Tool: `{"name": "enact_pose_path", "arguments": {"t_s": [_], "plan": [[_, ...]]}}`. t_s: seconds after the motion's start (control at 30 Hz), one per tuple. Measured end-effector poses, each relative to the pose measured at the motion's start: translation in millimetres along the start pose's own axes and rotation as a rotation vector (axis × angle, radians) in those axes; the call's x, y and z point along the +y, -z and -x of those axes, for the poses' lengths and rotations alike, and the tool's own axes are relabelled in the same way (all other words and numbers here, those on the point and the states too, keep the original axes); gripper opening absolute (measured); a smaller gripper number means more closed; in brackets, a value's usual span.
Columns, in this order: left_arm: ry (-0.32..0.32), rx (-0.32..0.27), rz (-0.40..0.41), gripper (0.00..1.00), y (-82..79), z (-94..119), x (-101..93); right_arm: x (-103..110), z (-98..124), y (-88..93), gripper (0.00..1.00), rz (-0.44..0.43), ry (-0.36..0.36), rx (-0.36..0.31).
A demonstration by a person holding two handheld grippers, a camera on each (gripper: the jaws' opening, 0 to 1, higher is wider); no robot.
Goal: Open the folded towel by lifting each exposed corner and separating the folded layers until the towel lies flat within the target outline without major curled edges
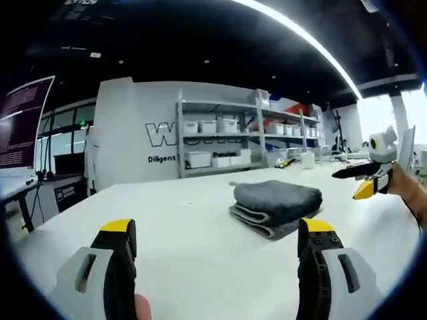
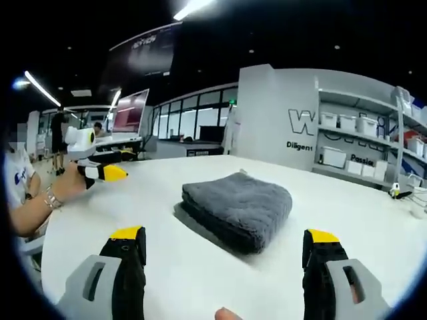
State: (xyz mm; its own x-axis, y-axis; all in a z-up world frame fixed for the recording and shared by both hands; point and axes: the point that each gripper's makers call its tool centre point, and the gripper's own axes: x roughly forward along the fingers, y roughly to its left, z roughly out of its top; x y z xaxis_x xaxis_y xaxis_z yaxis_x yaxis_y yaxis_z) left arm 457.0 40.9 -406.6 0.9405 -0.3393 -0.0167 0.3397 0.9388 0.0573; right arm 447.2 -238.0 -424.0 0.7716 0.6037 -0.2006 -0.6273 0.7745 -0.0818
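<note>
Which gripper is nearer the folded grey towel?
Neither clearly: the left gripper and the right gripper both hover open, short of the towel, about equally far.

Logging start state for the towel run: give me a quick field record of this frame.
towel: grey towel, folded in thick layers, untouched
surface: white table
left gripper: open, short of the towel, holding nothing
right gripper: open, short of the towel, holding nothing
background: shelving with white bins
task status: unfolding not yet begun
</note>
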Motion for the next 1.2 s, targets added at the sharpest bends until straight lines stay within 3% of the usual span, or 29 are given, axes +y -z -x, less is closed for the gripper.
{"name": "enact_pose_path", "arguments": {"t_s": [0.67, 1.1, 1.2], "plan": [[0.001, -0.007, 0.002, 0.99, -1.2, 0, 0.1, -2, 1, -1.9, 0.99, -0.014, 0.004, -0.012], [0.009, -0.008, -0.004, 0.99, -1.5, 2, -4.2, 3, 0, -19.3, 0.99, 0.048, 0.006, -0.07], [0.01, -0.009, -0.005, 0.99, -2.1, 1, -3.5, 5, -2, -24.5, 0.93, 0.031, 0.006, -0.085]]}}
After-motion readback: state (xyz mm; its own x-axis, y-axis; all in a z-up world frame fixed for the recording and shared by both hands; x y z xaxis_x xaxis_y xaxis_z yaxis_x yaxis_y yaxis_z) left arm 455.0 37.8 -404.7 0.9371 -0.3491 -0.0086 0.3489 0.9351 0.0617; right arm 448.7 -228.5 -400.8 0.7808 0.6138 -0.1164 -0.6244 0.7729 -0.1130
